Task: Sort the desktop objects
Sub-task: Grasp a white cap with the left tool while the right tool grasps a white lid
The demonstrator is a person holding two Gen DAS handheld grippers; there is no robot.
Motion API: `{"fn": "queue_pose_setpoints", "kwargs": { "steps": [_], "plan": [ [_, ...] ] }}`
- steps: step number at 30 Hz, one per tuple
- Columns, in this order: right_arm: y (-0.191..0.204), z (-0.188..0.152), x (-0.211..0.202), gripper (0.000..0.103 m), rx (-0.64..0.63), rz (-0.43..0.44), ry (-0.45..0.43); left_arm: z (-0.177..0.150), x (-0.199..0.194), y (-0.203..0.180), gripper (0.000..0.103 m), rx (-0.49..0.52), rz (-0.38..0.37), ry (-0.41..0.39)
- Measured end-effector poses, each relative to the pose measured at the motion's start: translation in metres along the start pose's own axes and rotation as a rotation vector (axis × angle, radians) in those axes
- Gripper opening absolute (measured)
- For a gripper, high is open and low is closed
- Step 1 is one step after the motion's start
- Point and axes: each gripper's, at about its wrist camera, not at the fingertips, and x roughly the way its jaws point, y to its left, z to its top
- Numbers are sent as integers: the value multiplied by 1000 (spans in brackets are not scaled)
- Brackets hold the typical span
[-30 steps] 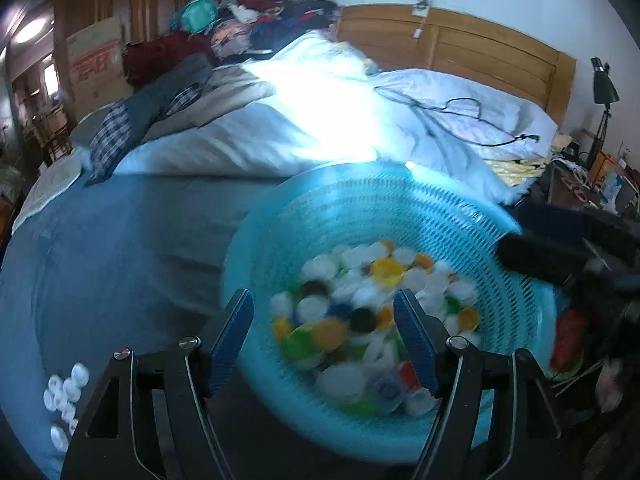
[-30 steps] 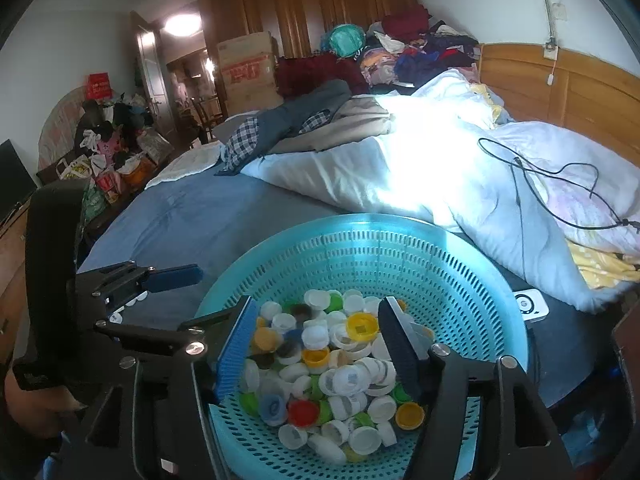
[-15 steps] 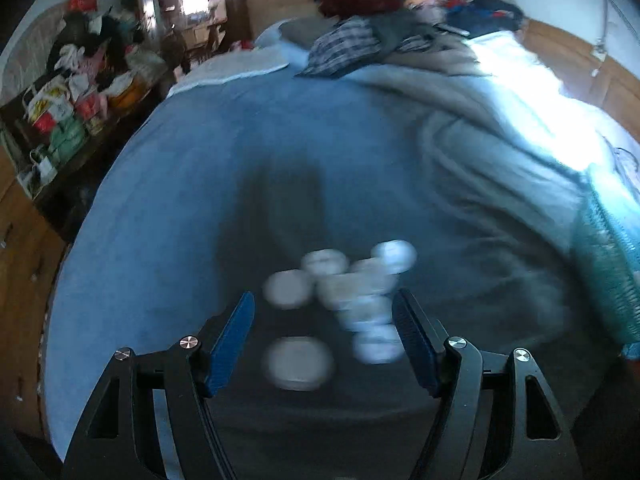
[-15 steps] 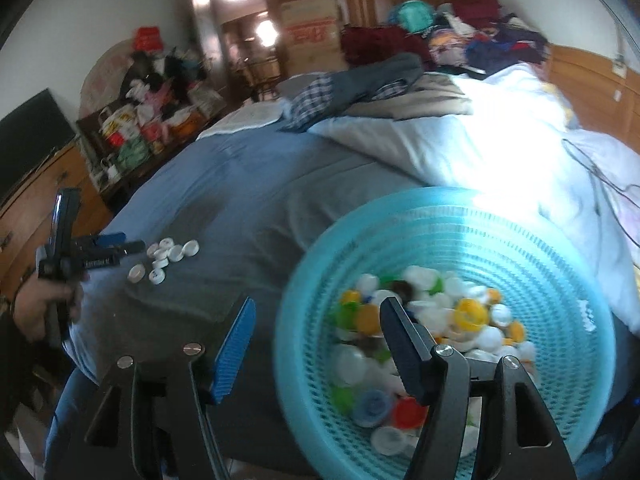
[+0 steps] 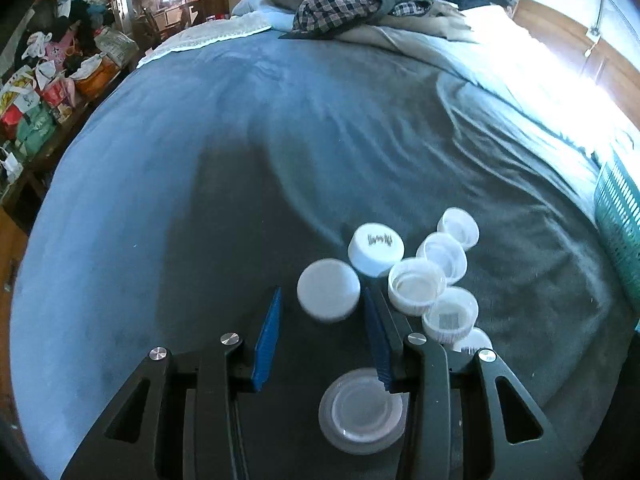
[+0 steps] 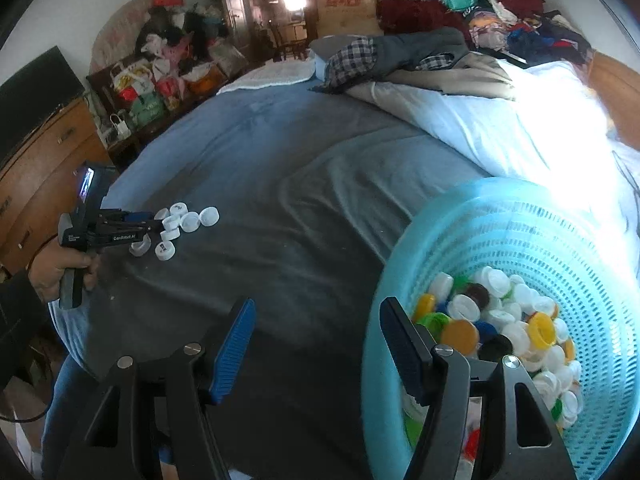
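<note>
Several white bottle caps (image 5: 416,276) lie in a cluster on the blue-grey bedspread (image 5: 240,160). My left gripper (image 5: 322,308) is open just above them, with one white cap (image 5: 328,290) between its fingertips and a clear lid (image 5: 360,412) under its right finger. The left gripper also shows in the right wrist view (image 6: 150,226), over the same caps (image 6: 188,220). My right gripper (image 6: 316,336) is open and empty, its right finger by the rim of the turquoise basket (image 6: 560,240), which holds many coloured caps (image 6: 500,328).
A heap of quilts and clothes (image 6: 420,64) lies at the far side of the bed. A wooden dresser (image 6: 36,160) and bags (image 6: 152,88) stand to the left. The basket's edge shows at the right of the left wrist view (image 5: 620,216).
My left gripper swung left from the basket to the white caps and has narrowed over them. The right gripper turned left, so the basket now sits to its right.
</note>
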Motion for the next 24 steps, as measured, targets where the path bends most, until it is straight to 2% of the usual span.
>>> {"fn": "queue_pose_setpoints", "kwargs": {
  "steps": [1, 3, 5, 8, 13, 14, 18, 24],
  "plan": [
    [4, 2, 5, 70, -6, 8, 4, 0, 0, 1, 36, -5, -6, -5],
    [15, 8, 15, 70, -29, 30, 10, -2, -1, 2, 27, -6, -2, -16],
    [27, 15, 25, 67, -53, 61, 11, -2, -3, 5, 27, -11, 1, -21],
    [49, 25, 45, 54, -97, 113, 15, -3, -11, 9, 27, -28, 7, -36],
    [89, 48, 97, 51, -193, 192, 15, -7, -36, 20, 27, -87, 15, -86],
    [97, 51, 110, 48, -218, 198, 21, -8, -40, 23, 27, -98, 9, -92],
    [123, 62, 160, 48, -326, 221, 56, -11, -47, 26, 27, -109, 9, -104],
    [136, 73, 208, 48, -379, 204, 98, -13, -42, 35, 27, -140, -2, -91]
  ]
}}
